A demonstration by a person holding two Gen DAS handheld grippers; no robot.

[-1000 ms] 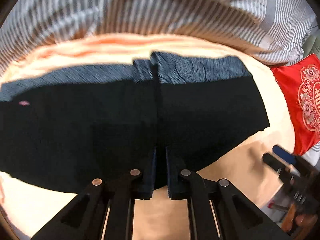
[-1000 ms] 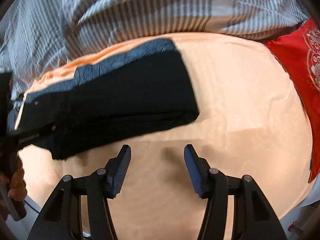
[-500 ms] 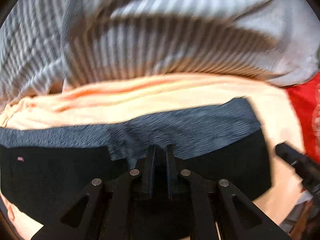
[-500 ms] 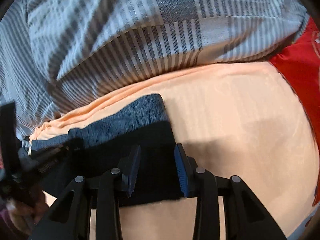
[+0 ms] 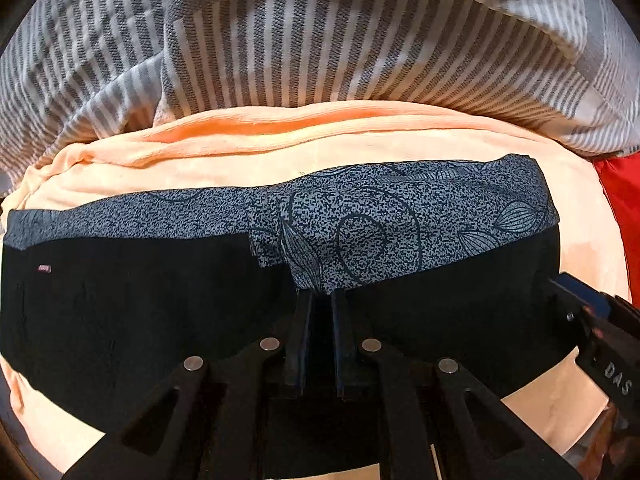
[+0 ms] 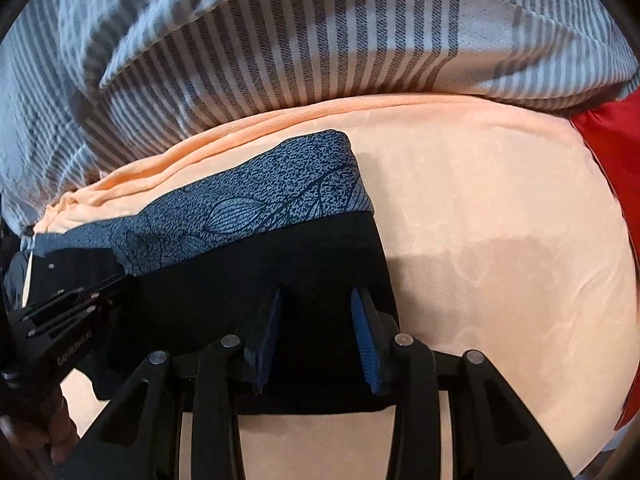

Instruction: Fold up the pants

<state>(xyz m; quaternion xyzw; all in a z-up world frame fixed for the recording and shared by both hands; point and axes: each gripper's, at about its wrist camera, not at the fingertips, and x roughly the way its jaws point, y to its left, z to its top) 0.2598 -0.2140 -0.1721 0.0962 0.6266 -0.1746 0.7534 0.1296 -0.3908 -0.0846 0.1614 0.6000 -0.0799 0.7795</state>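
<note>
The pants (image 5: 132, 300) are black with a grey-blue patterned waistband (image 5: 384, 232). They lie flat across the peach sheet (image 5: 280, 148). My left gripper (image 5: 321, 298) is low over the middle of the pants, its fingers nearly together with a narrow gap; whether cloth is pinched is unclear. In the right wrist view the pants (image 6: 320, 248) end at the right edge, with the waistband (image 6: 280, 196) above. My right gripper (image 6: 316, 300) is open, both pads resting over the black cloth near that edge. The other gripper (image 6: 60, 320) shows at the left.
A grey-and-white striped blanket (image 5: 320, 40) is bunched along the far side of the bed. A red cushion (image 6: 612, 152) lies at the right. Bare peach sheet (image 6: 500, 240) spreads to the right of the pants.
Both grippers moved forward and down onto the pants. The right gripper went from bare sheet to over the pants' right edge and its jaws narrowed. The left stayed nearly closed.
</note>
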